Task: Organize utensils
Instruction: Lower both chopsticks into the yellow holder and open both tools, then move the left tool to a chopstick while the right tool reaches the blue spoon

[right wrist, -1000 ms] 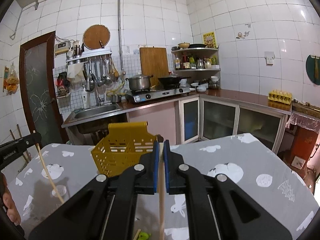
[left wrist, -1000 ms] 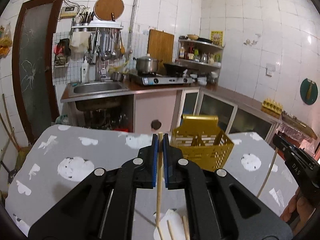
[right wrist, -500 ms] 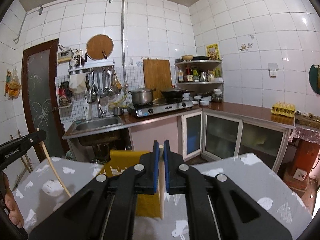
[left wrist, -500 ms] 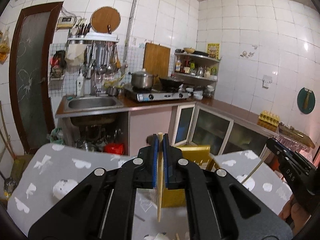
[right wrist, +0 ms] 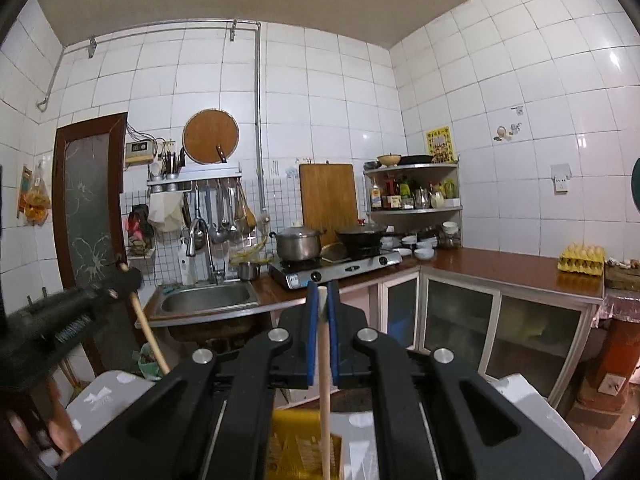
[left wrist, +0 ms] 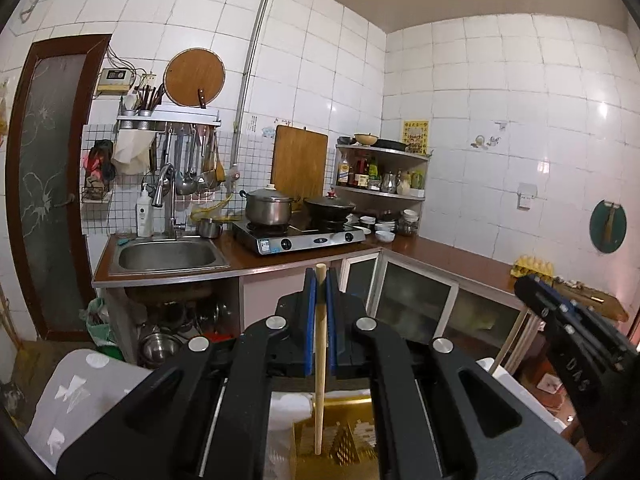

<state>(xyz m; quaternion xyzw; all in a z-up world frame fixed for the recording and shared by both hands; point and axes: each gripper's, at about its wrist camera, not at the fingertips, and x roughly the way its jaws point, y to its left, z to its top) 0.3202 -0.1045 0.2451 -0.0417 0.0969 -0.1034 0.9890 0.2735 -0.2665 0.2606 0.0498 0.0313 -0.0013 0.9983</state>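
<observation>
left gripper [left wrist: 319, 286] up high, fingers clamped on a wooden chopstick [left wrist: 319, 360], hanging near upright with its lower tip over the open top of the yellow basket [left wrist: 352, 432]. right gripper [right wrist: 322, 300] likewise raised, fingers pinched on a second chopstick [right wrist: 325, 400], dropping toward the same yellow basket [right wrist: 304, 444] at the near edge of the bench [right wrist: 532, 404]. both sticks above the basket, neither seen to be touching it.

risks, as judged from here: gripped only near the top end, so plenty of free length to swing; let go while tilted and could have struck the basket rim and skipped onto the patterned cloth or off the bench edge. slim round sticks between smooth blue pads, so could have slipped or twisted early. two grippers crowding one small opening, well placed for a knock between sticks or fingers, perhaps tipping the light basket. basket bottom hidden in both views, so landing compartment not to be told.

writing: pale letters reading roughly "das" on the side of the right gripper in the left wrist view; a white strip of text on the left gripper in the right wrist view, too blurred to read. yellow poster [right wrist: 440, 145] on the wall, print too small. stove labels unreadable.
</observation>
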